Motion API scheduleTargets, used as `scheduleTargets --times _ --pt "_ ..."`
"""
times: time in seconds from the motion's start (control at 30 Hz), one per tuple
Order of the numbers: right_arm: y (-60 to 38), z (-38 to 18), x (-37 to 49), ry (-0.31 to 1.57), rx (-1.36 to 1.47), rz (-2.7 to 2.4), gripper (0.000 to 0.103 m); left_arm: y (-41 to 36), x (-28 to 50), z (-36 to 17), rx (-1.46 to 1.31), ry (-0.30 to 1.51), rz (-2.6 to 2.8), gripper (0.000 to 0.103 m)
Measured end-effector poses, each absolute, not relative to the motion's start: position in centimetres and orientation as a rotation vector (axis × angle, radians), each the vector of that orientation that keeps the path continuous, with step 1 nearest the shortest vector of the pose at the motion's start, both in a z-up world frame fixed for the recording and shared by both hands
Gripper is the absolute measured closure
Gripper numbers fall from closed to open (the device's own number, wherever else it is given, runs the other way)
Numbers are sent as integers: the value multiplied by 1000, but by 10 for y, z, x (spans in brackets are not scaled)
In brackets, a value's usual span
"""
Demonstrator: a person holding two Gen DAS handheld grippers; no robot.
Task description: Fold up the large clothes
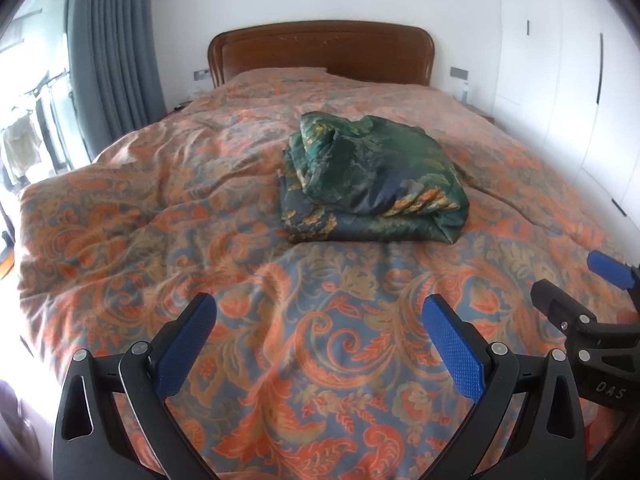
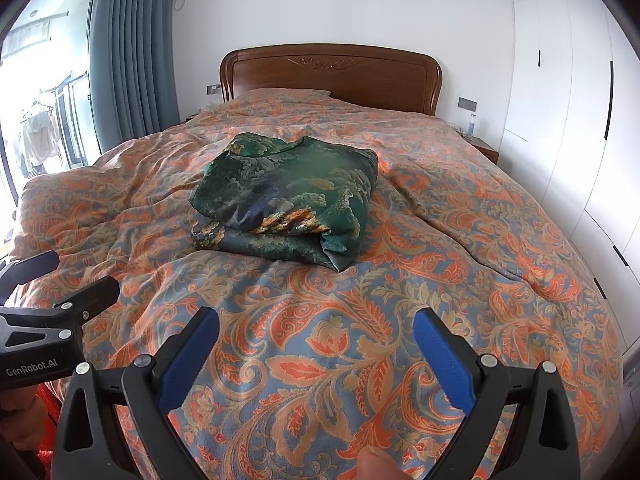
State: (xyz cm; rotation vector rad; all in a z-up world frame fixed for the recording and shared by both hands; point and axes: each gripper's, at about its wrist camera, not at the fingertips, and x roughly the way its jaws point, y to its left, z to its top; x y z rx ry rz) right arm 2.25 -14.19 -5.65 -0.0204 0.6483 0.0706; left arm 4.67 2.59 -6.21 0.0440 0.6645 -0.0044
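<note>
Both tools hang over the foot end of the bed, and everything turns on the green garment [image 1: 372, 178], a bundled, partly folded heap of shiny patterned cloth lying on the orange paisley bedspread [image 1: 280, 340], about midway between the foot and the wooden headboard [image 1: 320, 46]. The left gripper [image 1: 320, 344] shows its blue pads spread wide with nothing between them; the right gripper [image 2: 316, 354] is just the same, jaws apart and empty. Neither touches the garment; both sit well short of it, on the side away from the headboard. From the left gripper the bundle lies ahead and a little to the right; from the right gripper it lies ahead and a little to the left, so it rests between the two lines of approach, roughly even for both. Its long axis looks to run across the bed, parallel to the headboard, with a loose striped edge facing the tools. My read: the coming move is a forward reach toward the headboard, one gripper to each end of that near edge.
</note>
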Motion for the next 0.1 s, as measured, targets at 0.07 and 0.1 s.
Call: scheduleTargets --times 0.07,0.1 --pt "-142 -57 23 649 -18 69 3 26 46 -62 48 657 5 0" --pt "-142 -58 22 650 -16 67 3 26 45 -62 51 655 6 0"
